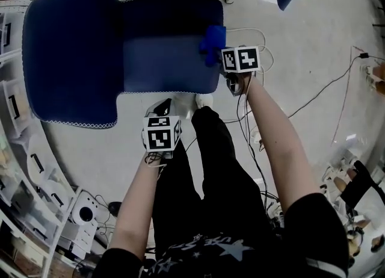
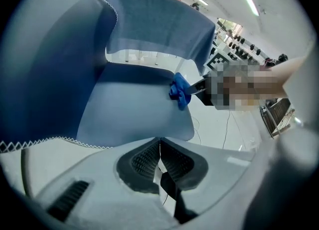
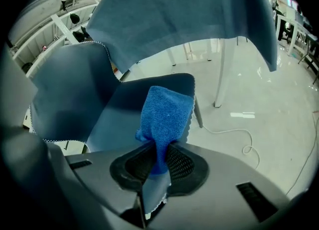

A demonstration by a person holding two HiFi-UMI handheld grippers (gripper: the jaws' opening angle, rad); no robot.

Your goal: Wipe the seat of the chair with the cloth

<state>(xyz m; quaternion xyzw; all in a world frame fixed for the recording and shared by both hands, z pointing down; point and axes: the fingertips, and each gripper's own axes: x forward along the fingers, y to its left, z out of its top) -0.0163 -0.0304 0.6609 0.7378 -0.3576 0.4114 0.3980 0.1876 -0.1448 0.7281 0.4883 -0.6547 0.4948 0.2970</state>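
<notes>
**Cloth clamped at the seat's right edge**

Head view: the bunched blue cloth (image 1: 212, 43) is lying over the right edge of the chair seat (image 1: 162, 54), at the right gripper (image 1: 221, 54). The left gripper (image 1: 162, 107) is hanging just off the front edge.

Left gripper view: its fingers (image 2: 144, 157) are pressing together on nothing.

Right gripper view: the fingers are pinching the terry cloth, and bare seat is lying open to the left.

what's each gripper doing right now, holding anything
left gripper: jaws closed, nothing between them
right gripper: jaws closed on the blue cloth
</notes>
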